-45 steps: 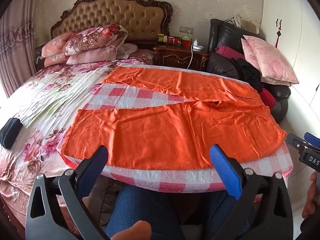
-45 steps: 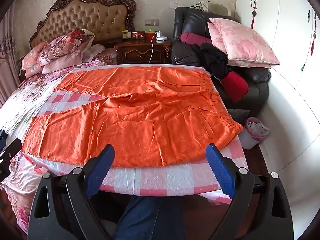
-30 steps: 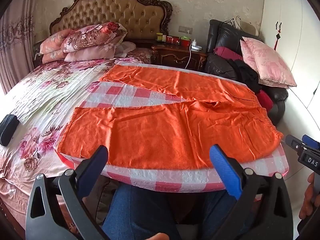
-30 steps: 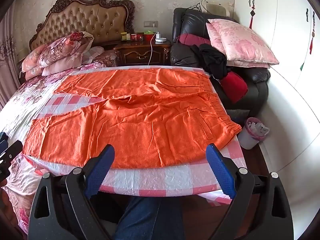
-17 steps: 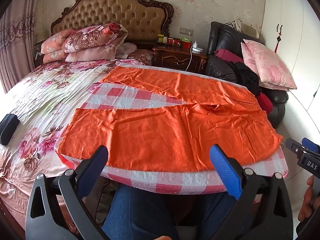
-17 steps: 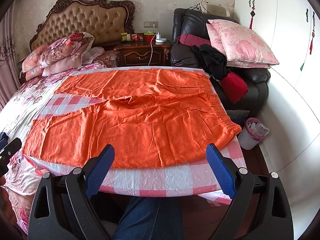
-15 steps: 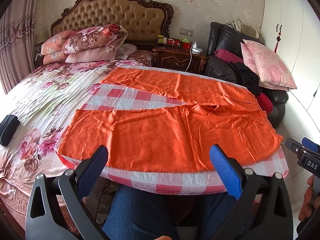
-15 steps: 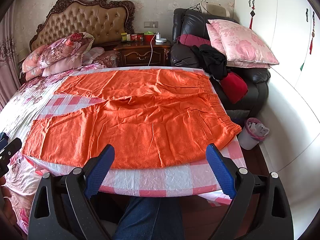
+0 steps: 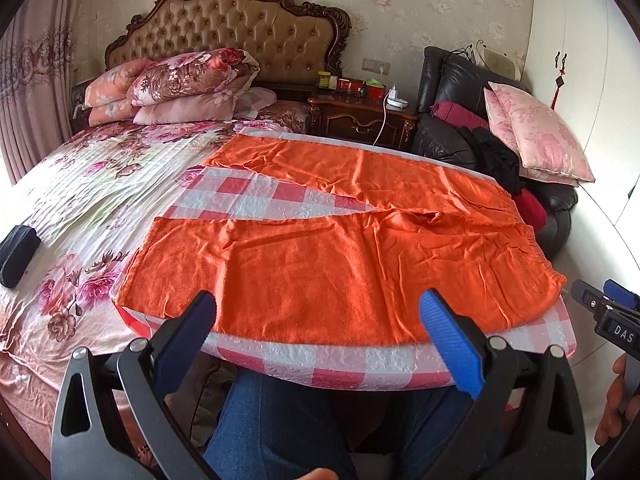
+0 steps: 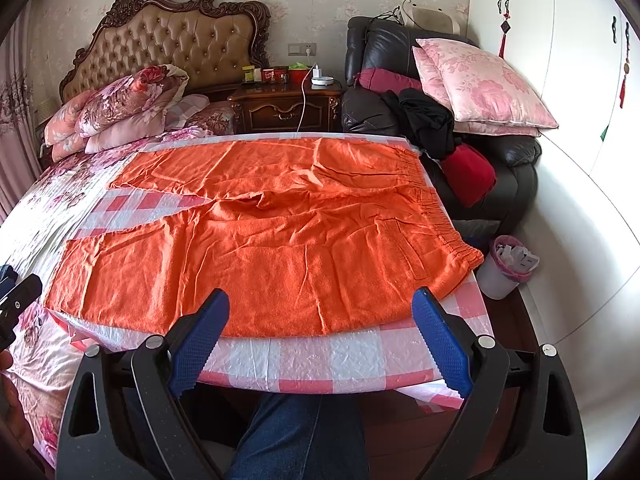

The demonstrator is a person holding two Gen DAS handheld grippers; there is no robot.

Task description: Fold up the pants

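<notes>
You are holding your left gripper [image 9: 316,318] and right gripper [image 10: 320,314] wide and empty, while the orange pants [image 10: 260,240] are lying flat at 12 o'clock on the checked tabletop [image 10: 320,364].

Orange pants [image 9: 340,248] are laid flat on a red-and-white checked cloth [image 9: 332,364] spread over the bed, legs parted towards 10 o'clock and waistband towards 3 o'clock. The left gripper [image 9: 320,320] is held with its blue fingers [image 9: 448,340] spread wide at 6 o'clock, just short of the near hem. The right gripper [image 9: 608,312] is seen at 4 o'clock, beside the waistband.
</notes>
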